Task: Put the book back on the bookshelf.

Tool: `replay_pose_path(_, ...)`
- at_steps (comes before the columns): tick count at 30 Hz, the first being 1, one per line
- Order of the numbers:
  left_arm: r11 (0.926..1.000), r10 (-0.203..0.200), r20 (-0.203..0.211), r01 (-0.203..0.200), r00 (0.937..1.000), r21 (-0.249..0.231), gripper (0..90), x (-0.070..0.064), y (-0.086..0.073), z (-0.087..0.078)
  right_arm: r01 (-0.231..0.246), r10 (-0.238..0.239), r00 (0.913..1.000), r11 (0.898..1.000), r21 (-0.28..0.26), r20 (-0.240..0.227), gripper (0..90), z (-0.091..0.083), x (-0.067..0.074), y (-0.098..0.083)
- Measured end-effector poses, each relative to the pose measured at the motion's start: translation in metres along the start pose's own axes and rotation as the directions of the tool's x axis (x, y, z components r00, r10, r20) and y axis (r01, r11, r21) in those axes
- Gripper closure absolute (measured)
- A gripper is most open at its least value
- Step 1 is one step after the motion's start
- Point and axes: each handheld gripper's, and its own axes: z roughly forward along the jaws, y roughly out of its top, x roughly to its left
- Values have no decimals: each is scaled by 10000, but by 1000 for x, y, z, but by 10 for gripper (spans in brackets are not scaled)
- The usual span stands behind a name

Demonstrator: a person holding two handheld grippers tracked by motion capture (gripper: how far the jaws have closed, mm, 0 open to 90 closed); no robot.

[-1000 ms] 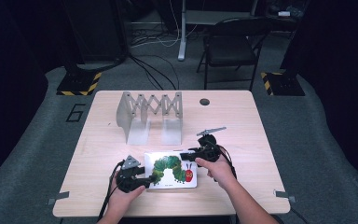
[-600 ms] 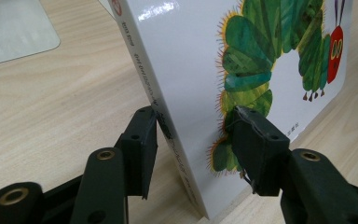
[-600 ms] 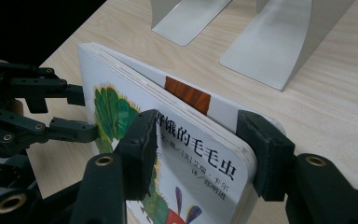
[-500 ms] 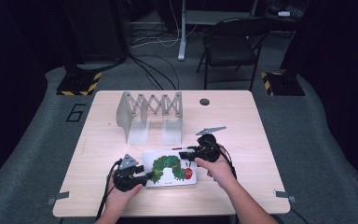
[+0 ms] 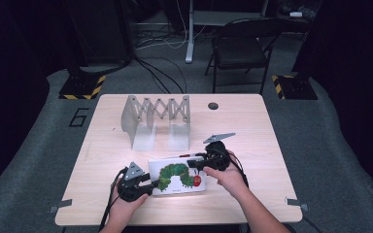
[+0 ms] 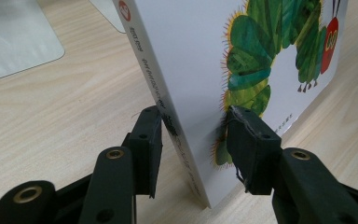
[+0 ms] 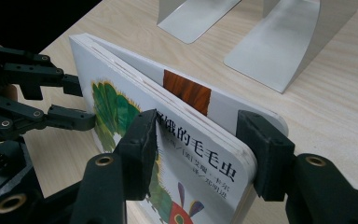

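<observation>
Two grippers hold one picture book between them on the near half of the table. The left gripper [image 6: 193,135] has its jaws around the spine corner of the book [image 6: 200,70]; they have just been closing, and in the left gripper view the right-hand pad presses on the front cover beside the green caterpillar while the other pad sits just beside the back cover, so close that contact there cannot be told. The right gripper [image 7: 198,140] pinches the opposite, page-edge end of the book [image 7: 121,98], one pad on the printed front cover, the other on the back, with the thick board pages fanned slightly apart between them. In the right gripper view the left gripper [image 7: 51,100] shows at the far end of the book.

From above, the left gripper [image 5: 148,186] comes in at the book's left edge and the right gripper [image 5: 198,163] at its upper right corner, each in a hand reaching from the bottom edge. The book [image 5: 177,174] lies near the front of the wooden table [image 5: 252,126], cover up, its right end lifted a little. Behind it, well apart, stands a grey metal book rack [image 5: 155,119] with a zigzag back and two flat feet.
</observation>
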Motion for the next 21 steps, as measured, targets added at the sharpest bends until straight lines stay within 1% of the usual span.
replay_pose_path(4, 10000, 23, 6, -23, 10000, -36, 582, 2, 1, -1, -59, 59, 10000, 10000, -74, -31, 481, -1, 1, 2)
replay_pose_path(5, 9999, 130, -17, -130, 9999, -9, 587, 4, 2, -3, -81, 79, 9999, 9998, -197, -103, 476, -1, 1, 3)
replay_pose_path(6, 9999, 130, -17, -130, 9999, -9, 590, 4, 2, -3, -81, 79, 9999, 9998, -197, -103, 476, -1, 1, 3)
replay_pose_path(7, 9999, 126, -97, -127, 9999, -84, 590, 4, 2, -3, -124, 121, 9998, 9997, -204, -158, 475, -1, 1, 3)
replay_pose_path(9, 9999, 161, -163, -162, 9997, -60, 592, 5, 3, -4, -35, 30, 9998, 9997, -230, -205, 473, 0, 3, 4)
replay_pose_path(10, 9997, 242, -178, -242, 9995, -8, 593, 5, 3, -5, -41, 37, 9998, 9998, -202, -206, 472, -1, 4, 5)
replay_pose_path(14, 9993, 360, -367, -364, 9987, -113, 603, 6, 2, -7, 160, -165, 9992, 9998, -145, -362, 466, 0, 6, 5)
replay_pose_path(17, 9988, 490, -230, -490, 9985, 16, 610, 5, 2, -10, 150, -154, 9991, 9998, -117, -405, 461, -1, 8, 4)
replay_pose_path(18, 9989, 462, -291, -465, 9985, -94, 613, 4, 1, -9, 246, -251, 9987, 9996, -106, -443, 456, -1, 8, 3)
replay_pose_path(21, 9988, 483, -144, -484, 9987, -70, 616, 5, 0, -11, 361, -364, 9983, 9993, -66, -466, 454, -2, 9, 2)
